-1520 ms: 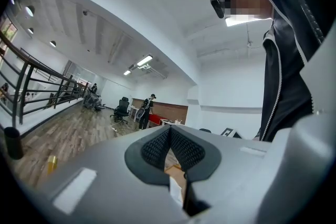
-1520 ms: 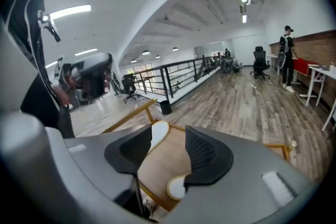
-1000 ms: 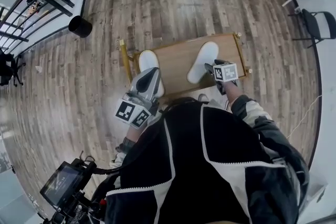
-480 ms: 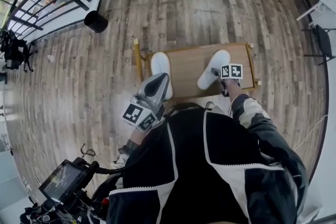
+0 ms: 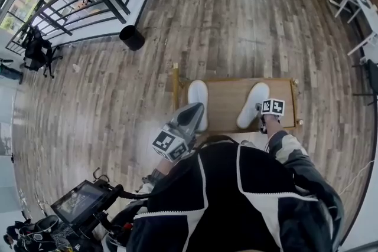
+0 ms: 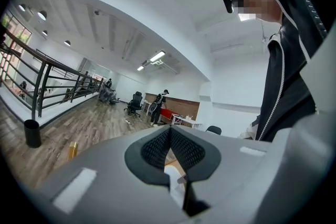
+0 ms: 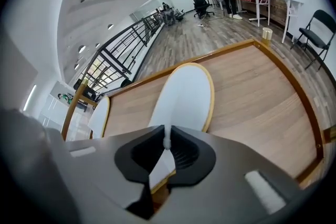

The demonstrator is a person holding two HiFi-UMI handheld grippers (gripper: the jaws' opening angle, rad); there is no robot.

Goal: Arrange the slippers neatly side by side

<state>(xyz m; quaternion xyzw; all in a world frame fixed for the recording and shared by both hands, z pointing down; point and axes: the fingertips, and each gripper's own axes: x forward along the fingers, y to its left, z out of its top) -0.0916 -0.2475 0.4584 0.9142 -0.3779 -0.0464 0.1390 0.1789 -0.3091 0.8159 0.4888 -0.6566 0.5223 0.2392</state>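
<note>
Two white slippers lie toes-away on a low wooden table (image 5: 227, 97). The left slipper (image 5: 198, 93) sits near the table's left end, the right slipper (image 5: 254, 103) towards the right end, with a wide gap between them. My right gripper (image 5: 260, 113) is at the right slipper's heel, its jaws closing on the slipper's thin white heel edge (image 7: 166, 140); the sole (image 7: 184, 94) stretches ahead of it, and the other slipper (image 7: 100, 115) shows at far left. My left gripper (image 5: 192, 112) is held up above the table's near edge, shut and empty; its pads (image 6: 163, 139) meet.
A black bin (image 5: 132, 38) stands on the plank floor beyond the table, near a black railing (image 5: 100, 0). White desks and folding chairs (image 5: 366, 3) are at far right. A screen on a rig (image 5: 80, 202) is at my lower left.
The right gripper's jaws have closed onto the right slipper's heel. The head view has tilted, so the table sits lower in the picture. The left gripper stays raised and shut.
</note>
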